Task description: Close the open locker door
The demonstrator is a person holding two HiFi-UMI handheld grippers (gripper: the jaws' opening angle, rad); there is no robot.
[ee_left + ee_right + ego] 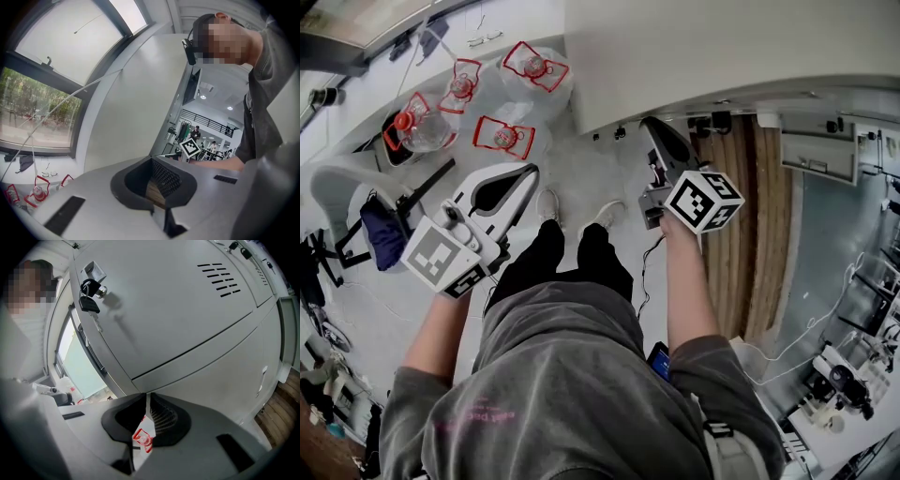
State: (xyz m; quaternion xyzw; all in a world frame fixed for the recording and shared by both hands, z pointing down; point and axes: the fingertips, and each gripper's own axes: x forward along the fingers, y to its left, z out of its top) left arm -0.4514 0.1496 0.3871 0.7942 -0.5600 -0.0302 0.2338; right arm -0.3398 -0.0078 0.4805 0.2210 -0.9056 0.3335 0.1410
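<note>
The locker door (164, 305) fills the upper frame of the right gripper view, with keys (89, 298) hanging from its lock at upper left. The right gripper (146, 398) has its jaws nearly together and empty. The left gripper (152, 160) is pinched closed and empty. In the head view, water jugs (534, 70) crowd the floor at upper left.

In the head view the locker (722, 56) is cut off by the top edge and its door cannot be made out, the right gripper view crops the door (187, 310) at the picture's rim, and the people (197, 133) far behind are too small to tell apart.
</note>
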